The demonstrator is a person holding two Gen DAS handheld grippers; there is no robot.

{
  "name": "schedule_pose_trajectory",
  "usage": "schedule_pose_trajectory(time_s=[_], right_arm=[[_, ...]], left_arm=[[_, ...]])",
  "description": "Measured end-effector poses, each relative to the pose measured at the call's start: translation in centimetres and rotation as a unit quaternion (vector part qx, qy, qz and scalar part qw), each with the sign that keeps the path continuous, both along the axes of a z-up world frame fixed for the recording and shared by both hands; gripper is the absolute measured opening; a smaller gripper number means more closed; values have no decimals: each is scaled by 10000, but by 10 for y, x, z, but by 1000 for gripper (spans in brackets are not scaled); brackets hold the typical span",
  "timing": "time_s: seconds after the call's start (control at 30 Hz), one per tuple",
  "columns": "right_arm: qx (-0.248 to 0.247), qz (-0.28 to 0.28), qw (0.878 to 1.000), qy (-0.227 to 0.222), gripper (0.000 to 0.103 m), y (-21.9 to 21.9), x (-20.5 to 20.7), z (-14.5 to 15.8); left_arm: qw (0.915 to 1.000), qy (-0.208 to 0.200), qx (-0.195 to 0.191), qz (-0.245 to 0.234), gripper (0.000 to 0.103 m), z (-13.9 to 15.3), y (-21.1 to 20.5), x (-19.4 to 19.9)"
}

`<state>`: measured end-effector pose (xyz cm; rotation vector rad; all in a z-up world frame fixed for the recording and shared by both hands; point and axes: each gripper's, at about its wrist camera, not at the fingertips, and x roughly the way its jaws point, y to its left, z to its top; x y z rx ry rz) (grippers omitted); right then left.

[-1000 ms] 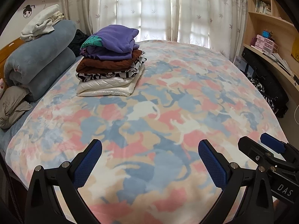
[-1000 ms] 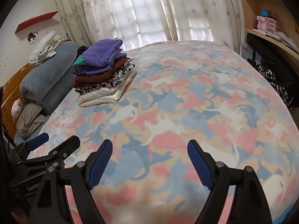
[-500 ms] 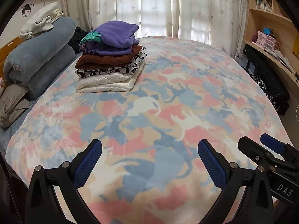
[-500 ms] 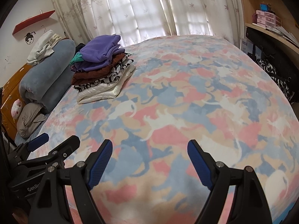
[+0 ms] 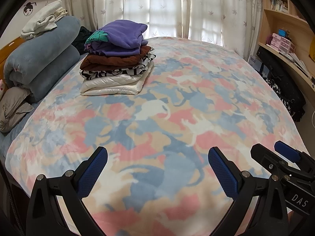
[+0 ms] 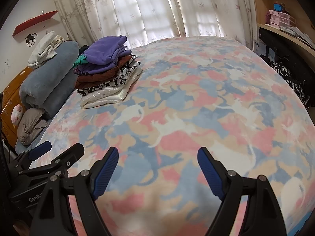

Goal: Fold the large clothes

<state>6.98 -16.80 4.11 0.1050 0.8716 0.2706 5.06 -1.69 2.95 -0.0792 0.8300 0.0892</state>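
The bed is covered with a blanket [image 5: 177, 106] printed with cats in pink, blue, beige and white. At the head end of this blanket lies a rolled grey-blue duvet [image 5: 43, 59], and a bundle of white cloth [image 5: 42, 18] rests on top of the duvet. A crumpled grey cloth [image 5: 13, 108] lies just beside the duvet, at the edge of the blanket. Behind the far side of the blanket hang pale curtains [image 5: 157, 7] with a leaf pattern. To the right of the blanket stand wooden shelves [image 5: 279, 17] holding books and small pink boxes. On the wall above the duvet is a red shelf [image 6: 35, 22].
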Motion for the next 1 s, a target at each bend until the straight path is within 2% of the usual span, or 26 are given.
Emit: schedule_pose_trajectory(time_s=[1.0], right_arm=[[1, -4, 10000, 22, 83, 0, -3, -3]], left_arm=[[10000, 71, -44, -24, 99, -6, 1, -9]])
